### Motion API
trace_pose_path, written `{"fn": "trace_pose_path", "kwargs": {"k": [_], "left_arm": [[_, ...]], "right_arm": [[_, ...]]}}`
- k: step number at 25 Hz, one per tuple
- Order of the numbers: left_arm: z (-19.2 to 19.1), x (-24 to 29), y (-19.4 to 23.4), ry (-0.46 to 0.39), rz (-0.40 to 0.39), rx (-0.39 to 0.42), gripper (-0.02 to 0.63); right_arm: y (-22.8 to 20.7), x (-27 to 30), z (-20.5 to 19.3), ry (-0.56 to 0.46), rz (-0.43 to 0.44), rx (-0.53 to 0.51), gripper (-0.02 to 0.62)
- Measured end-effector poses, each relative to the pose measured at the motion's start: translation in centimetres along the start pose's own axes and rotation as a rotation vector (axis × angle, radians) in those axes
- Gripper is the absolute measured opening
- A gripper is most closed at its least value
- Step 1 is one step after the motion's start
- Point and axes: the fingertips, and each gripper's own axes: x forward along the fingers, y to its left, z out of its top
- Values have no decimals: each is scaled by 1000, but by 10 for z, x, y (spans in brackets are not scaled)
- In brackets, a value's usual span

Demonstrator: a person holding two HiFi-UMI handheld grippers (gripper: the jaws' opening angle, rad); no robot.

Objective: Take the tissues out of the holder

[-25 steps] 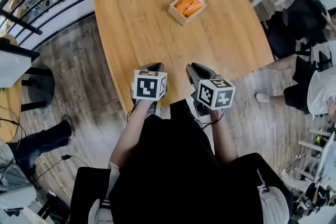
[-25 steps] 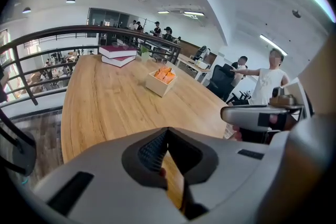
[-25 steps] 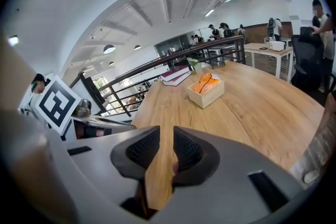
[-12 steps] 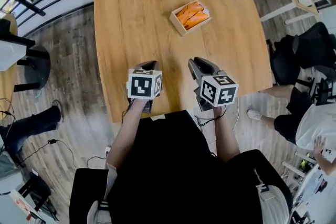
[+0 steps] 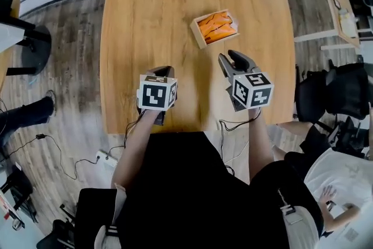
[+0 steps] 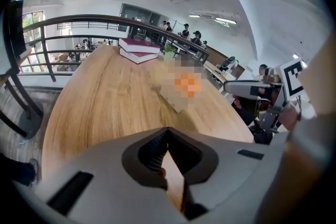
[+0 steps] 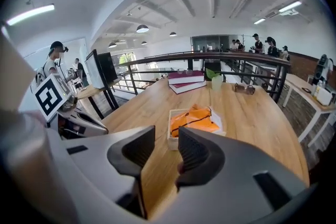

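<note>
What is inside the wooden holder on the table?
The wooden holder holds orange tissue packs, which nearly fill it. Anything beneath them, including the holder's floor, is covered from view.

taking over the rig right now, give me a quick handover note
Left gripper: shut, empty, over the near edge of the table.
Right gripper: jaws opening, nothing between them, pointed at the holder but short of it.
Things: orange tissues lie in the wooden holder, mid-table.
Done: nothing taken out yet.
Left: reach in, grip the tissues, lift them out.
</note>
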Motion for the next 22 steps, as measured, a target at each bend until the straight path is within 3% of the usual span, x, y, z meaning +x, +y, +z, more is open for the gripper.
{"fn": "trace_pose_path", "kwargs": {"k": [17,22], "left_arm": [[13,39,9,21,41,-102,12],[11,49,11,30,44,-126,12]], "right_arm": [[-62,80,37,162,103,-497,225],[-73,98,40,210,132,-583,237]]}}
